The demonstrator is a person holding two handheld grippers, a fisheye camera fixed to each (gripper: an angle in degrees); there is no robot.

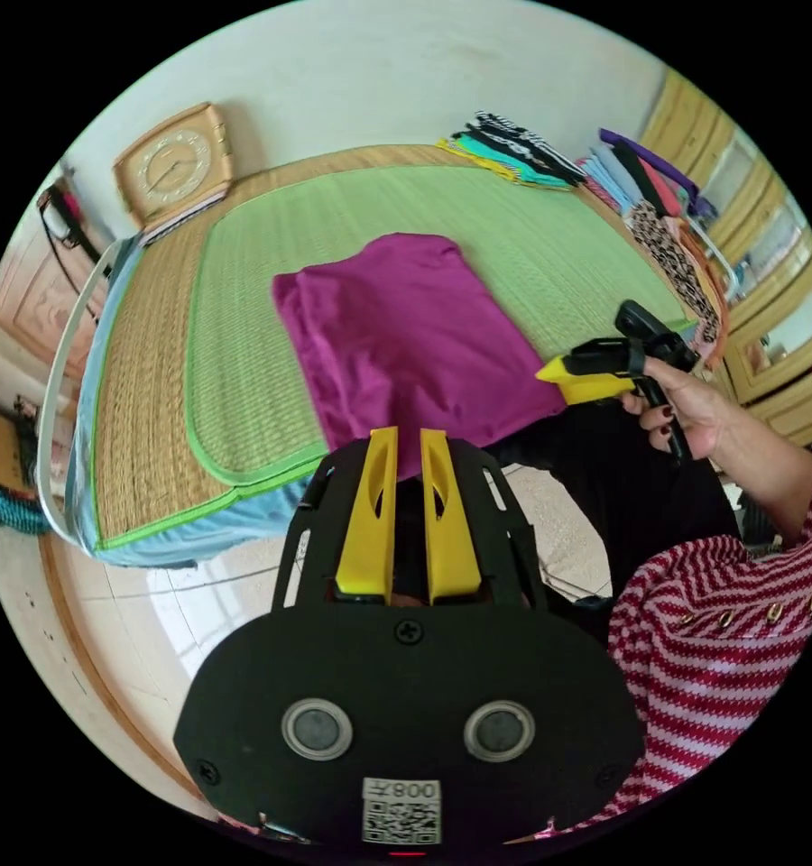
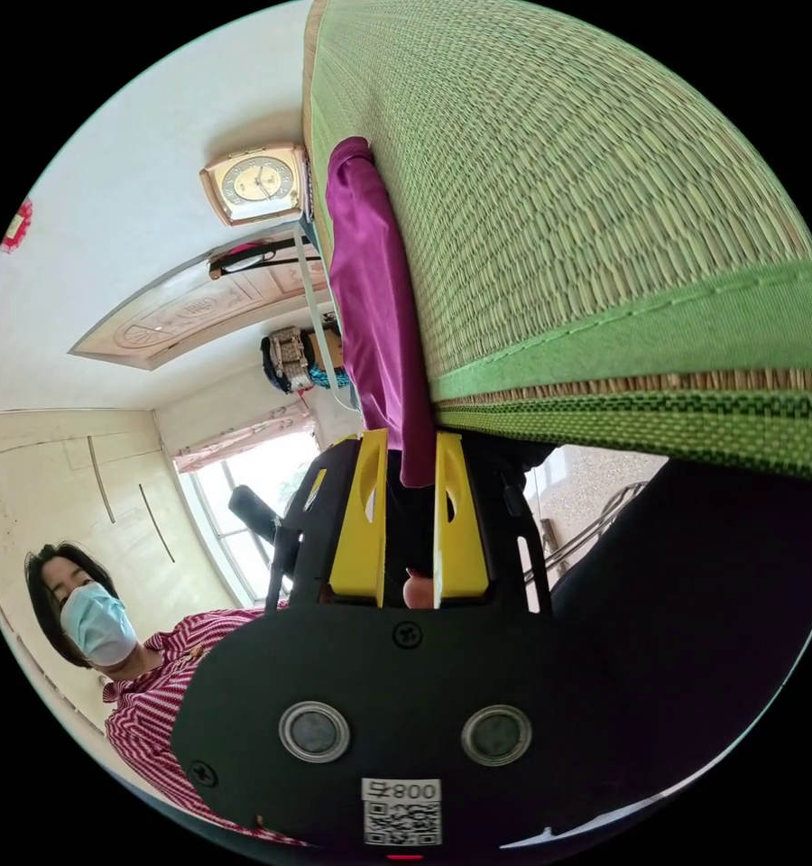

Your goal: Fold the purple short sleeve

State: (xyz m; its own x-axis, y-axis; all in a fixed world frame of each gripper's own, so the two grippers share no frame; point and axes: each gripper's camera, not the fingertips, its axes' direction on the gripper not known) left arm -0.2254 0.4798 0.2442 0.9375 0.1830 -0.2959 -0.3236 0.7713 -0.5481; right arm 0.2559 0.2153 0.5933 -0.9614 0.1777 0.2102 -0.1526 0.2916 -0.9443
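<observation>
Little can be read. A white sticker [image 1: 401, 810] on the black body of the left tool carries a short printed code above a square matrix pattern; the characters appear mirrored or upside down and cannot be made out surely. A like sticker [image 2: 401, 810] sits on the right tool's body in the right gripper view. A square clock [image 1: 173, 165] leaning on the wall at the bed's head shows a round dial [image 2: 255, 179] with hour marks too small to read.
</observation>
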